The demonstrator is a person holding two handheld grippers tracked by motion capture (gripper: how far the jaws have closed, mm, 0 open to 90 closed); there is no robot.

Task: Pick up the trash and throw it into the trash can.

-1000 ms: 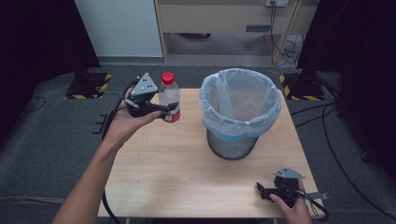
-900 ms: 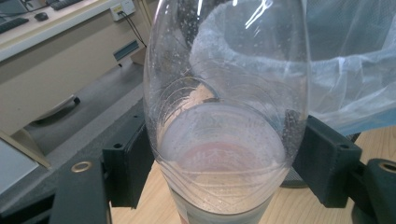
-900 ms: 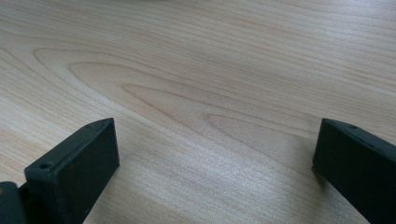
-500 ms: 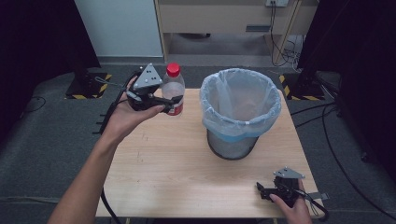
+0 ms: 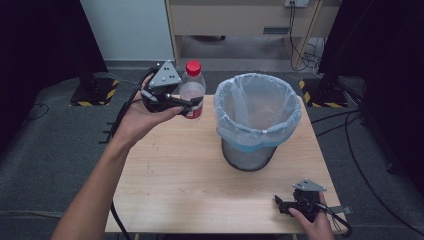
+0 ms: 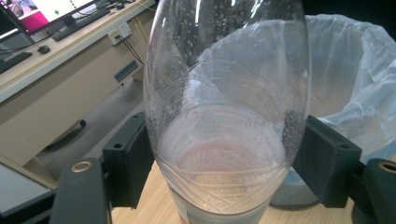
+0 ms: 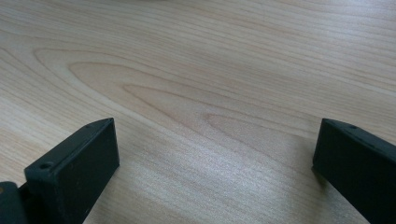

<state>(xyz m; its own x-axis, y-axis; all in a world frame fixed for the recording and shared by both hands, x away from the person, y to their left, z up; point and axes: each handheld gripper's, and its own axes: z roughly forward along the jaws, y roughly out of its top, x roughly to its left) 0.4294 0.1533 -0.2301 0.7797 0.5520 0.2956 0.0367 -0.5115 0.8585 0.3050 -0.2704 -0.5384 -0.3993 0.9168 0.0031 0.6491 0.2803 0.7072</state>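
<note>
So on the left, the left gripper (image 5: 192, 106) is clamped around a clear plastic bottle (image 5: 191, 92) with a red cap (image 5: 193, 67), holding it upright in the air over the table's (image 5: 200, 185) far left corner, just beside the bin (image 5: 256, 120). The high view gives you the cap and the red label; the left gripper view instead gets right up close, with the bottle's (image 6: 224, 116) misted wall squeezed between both black jaws and the bin's (image 6: 355, 74) pale liner behind it. Over at the near right edge, the right gripper (image 5: 281, 206) sits low with the jaws spread apart, nothing in them. The right gripper view has bare wood grain (image 7: 210, 84) between them.
</note>
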